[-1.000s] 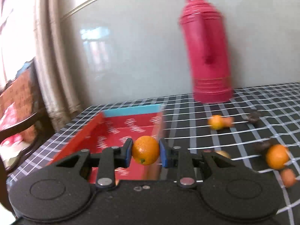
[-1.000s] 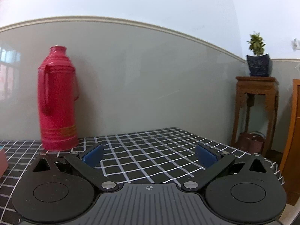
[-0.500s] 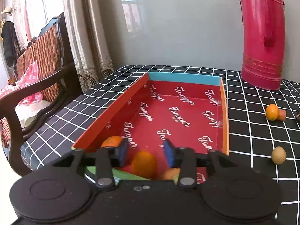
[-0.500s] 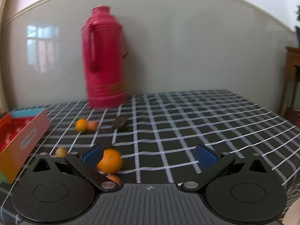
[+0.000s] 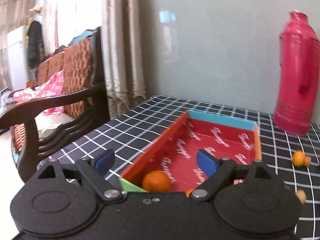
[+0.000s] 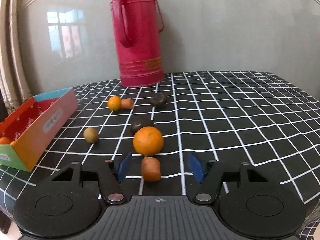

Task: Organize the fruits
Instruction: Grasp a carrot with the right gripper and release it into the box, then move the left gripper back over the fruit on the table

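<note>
A: The left gripper [image 5: 156, 161] is opening wide over the red box [image 5: 248, 125], with nothing gripped; an orange [image 5: 156, 181] lies in the box's near corner.

B: The right gripper [image 6: 159, 169] is closing around a carrot-like stub [image 6: 151, 169], pads apparently not touching. A larger orange [image 6: 148, 141] sits just beyond.

A home: curtains [image 5: 122, 46], wooden armchair [image 5: 60, 92], red thermos [image 6: 138, 34].
</note>
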A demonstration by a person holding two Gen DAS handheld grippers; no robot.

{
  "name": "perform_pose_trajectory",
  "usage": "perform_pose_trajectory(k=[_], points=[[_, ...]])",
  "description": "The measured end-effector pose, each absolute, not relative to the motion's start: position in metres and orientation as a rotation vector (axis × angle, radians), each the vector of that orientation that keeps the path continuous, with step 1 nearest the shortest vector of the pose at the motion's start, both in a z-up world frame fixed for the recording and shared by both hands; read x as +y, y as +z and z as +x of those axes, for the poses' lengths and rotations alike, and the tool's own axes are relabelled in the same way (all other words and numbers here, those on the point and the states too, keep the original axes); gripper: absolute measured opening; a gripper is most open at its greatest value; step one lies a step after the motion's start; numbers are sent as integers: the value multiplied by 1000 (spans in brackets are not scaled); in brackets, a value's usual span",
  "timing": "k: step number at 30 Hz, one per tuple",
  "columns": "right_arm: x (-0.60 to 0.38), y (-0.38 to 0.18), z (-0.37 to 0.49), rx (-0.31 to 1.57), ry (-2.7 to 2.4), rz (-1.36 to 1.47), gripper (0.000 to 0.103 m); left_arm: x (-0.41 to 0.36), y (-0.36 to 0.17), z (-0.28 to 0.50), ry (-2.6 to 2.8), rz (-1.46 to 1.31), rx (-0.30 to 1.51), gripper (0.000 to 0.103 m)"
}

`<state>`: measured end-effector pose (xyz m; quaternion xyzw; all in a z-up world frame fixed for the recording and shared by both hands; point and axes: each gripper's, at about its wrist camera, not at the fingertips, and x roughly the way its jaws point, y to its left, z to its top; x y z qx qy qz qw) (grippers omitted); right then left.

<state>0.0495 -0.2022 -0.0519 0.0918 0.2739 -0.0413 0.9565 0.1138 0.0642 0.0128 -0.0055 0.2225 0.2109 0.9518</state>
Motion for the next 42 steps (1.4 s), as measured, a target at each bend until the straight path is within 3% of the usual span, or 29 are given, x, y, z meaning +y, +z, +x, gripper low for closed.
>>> perform_pose_trajectory(k=[2,5,24,34,35,37,38,39,42], points=[[-201,-55,52,578,-67,194,32,74,15,113,453,-36,455,83],[-199,-59,53,589,-61,198,22,89,16,113,476,-71,469,83],[-87,-14,69,326,278,174,21,172,19,89,685,-186,500,86],[-43,-25,92,355,324,135,22,195,18,81,722,-181,503,86],[-42,-25,93,352,317,133,24,196,18,80,725,-179,504,86],[-40,-25,94,360,302,136,54,198,18,80,729,-175,505,87],[-42,-26,95,366,297,153,82,199,18,80,732,-175,506,87],[-43,-26,95,364,282,173,88,201,18,80,733,-176,506,87],[-53,-23,93,344,235,217,88,201,18,80,732,-177,508,87]])
